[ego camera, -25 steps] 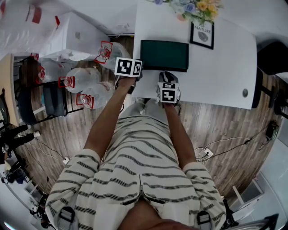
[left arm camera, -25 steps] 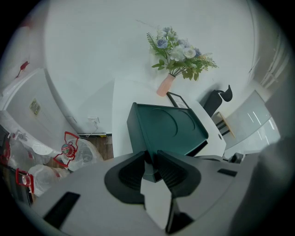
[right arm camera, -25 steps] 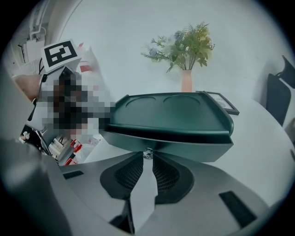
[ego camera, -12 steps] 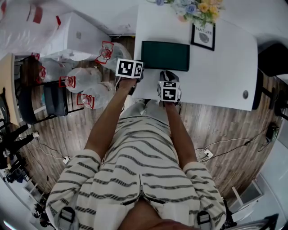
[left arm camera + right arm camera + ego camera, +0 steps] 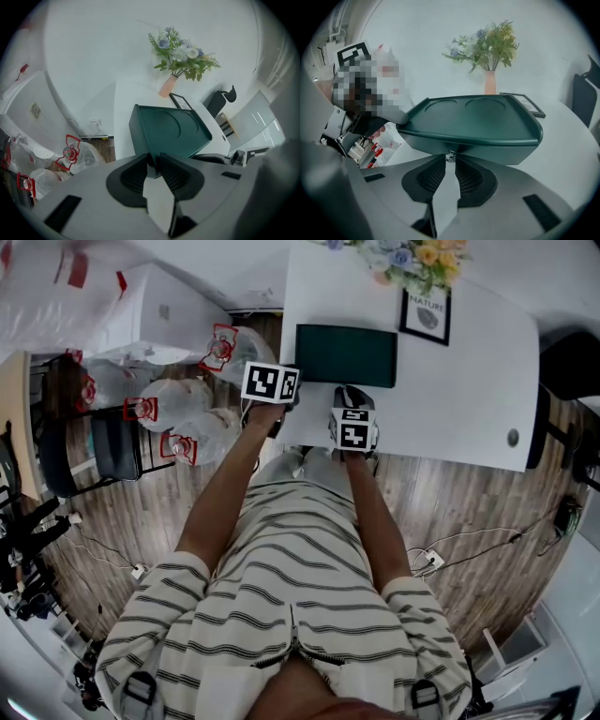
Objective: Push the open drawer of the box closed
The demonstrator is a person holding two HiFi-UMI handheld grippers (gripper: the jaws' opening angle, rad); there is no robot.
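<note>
While the head view looks down, the left gripper (image 5: 272,388) and the right gripper (image 5: 350,401) both stand at the near side of the green box (image 5: 344,354), which lies on the white table (image 5: 450,399). The left one is at the box's near left corner, the right one at the middle of its near face. Beyond the box, far ahead of both jaws, stands a frame (image 5: 422,313).

In the left gripper view, the jaws of the left gripper (image 5: 153,161) are closed to a thin slit, and the near corner of the box (image 5: 171,129) sits between their tips. The rest of the box stretches ahead and to the right of the jaws. Flowers (image 5: 180,49) stand far ahead.

In the right gripper view, the jaws of the right gripper (image 5: 450,159) are nearly together and pinch a small silver knob (image 5: 450,156) on the drawer (image 5: 501,152), the face under the rim of the box (image 5: 478,119). How far the drawer stands out, I cannot tell. The flowers (image 5: 487,44) are far beyond the tips.
</note>
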